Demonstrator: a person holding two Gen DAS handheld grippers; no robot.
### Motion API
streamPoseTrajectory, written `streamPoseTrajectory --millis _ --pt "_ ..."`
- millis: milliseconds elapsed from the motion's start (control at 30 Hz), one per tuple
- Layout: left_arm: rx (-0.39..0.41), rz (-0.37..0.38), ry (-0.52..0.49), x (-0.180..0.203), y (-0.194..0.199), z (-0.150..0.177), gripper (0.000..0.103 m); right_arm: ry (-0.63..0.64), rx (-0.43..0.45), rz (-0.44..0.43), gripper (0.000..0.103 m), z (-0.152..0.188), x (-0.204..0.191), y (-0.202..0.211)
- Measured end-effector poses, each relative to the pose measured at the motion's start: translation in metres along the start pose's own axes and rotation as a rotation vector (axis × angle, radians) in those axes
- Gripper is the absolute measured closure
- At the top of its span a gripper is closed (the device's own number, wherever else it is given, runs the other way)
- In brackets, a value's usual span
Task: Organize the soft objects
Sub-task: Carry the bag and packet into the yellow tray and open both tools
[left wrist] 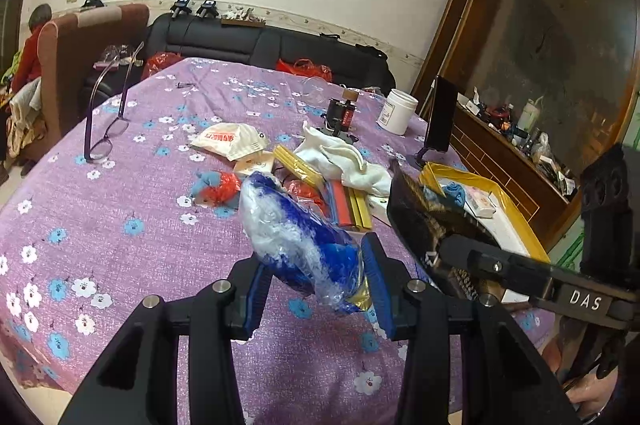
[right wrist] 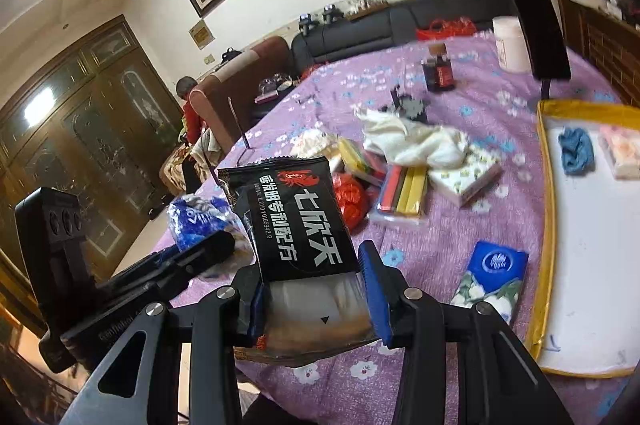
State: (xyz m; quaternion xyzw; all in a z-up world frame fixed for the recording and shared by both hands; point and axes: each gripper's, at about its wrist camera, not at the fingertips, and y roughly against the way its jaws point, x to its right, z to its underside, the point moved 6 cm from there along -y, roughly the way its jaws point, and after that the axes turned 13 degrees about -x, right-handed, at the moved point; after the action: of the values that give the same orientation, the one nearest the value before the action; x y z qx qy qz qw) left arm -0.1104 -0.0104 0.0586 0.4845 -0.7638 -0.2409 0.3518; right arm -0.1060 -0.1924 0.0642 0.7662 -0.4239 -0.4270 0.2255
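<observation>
Where readable, black packet (right wrist: 298,217) shows "ZL201010669429".

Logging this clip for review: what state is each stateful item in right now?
left hand-held gripper: shut on blue-and-white plastic packet, lifted
right hand-held gripper: shut on black snack packet, lifted
eyeglasses: unfolded, temples up
white jar: upright, lidded
gold-rimmed tray: holds blue cloth
white cloth: crumpled
</observation>
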Motion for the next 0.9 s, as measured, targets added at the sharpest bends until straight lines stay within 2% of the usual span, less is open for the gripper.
streamPoseTrajectory --millis 367,467,533,700,900 --pt "-0.003 0.035 -0.080 0.023 -0.011 -0.008 0.060 -0.069 0.045 -0.045 0.058 -0.007 0.027 0.017" --pt "-0.025 0.072 -0.097 0.038 -0.022 -0.011 0.060 -0.088 0.069 -0.036 0.058 -0.008 0.041 0.028" --pt "-0.056 0.107 -0.118 0.056 -0.034 -0.012 0.060 -0.114 0.098 -0.022 0.058 -0.009 0.058 0.041" --pt "-0.097 0.139 -0.222 0.110 -0.057 -0.013 0.060 -0.210 0.177 0.039 0.058 -0.007 0.112 0.080" --pt "-0.155 0.204 -0.341 0.183 -0.086 -0.009 0.060 -0.314 0.252 0.153 0.058 0.005 0.175 0.123"
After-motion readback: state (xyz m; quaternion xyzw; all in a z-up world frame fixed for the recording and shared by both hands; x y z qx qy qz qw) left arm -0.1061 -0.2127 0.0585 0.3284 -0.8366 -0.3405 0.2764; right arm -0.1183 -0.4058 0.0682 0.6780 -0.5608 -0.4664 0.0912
